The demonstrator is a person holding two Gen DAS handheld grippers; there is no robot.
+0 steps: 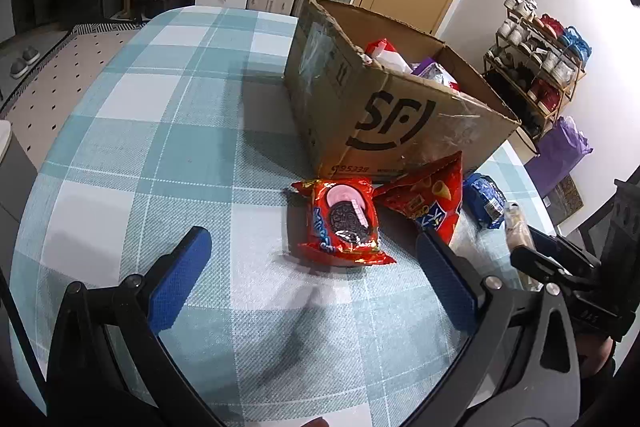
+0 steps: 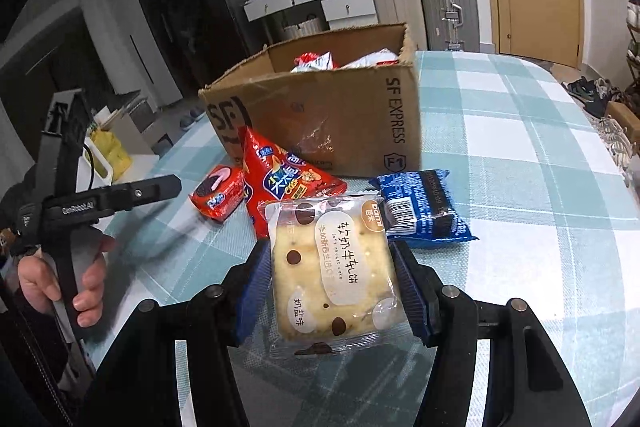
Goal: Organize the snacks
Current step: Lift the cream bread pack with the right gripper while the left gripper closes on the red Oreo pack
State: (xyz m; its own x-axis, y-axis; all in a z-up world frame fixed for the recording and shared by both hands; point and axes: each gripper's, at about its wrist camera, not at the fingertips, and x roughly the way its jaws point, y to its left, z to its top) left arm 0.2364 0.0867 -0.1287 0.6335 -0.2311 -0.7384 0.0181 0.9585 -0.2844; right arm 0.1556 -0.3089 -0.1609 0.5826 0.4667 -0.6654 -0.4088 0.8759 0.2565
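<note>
- The right gripper [image 2: 332, 291] is clenched on a cream nougat cake packet [image 2: 332, 267], one blue pad pressed against each long side; the packet hangs just above the checked tablecloth [image 2: 520, 187].
- The left gripper [image 1: 312, 283] is spread wide and holds nothing, hovering near the red cookie packet [image 1: 344, 223].
- The step in hand looks like carrying the cake to the cardboard box [image 2: 320, 115]. To do it well: keep the squeeze light, since the cake is probably soft; lift clear of the near wall of the box before moving over it; let go only once the packet is above the opening.
- The left tool should stay out of the carrying path, or line up square on the cookie packet for the next pick.
- Loose on the table, counted: one red cookie packet, one red chip bag [image 2: 280, 179] leaning on the box, one blue wafer packet [image 2: 424, 207].
- In hand: one cake.
- Inside the box: at least two or three wrappers show; the exact count is hidden.
</note>
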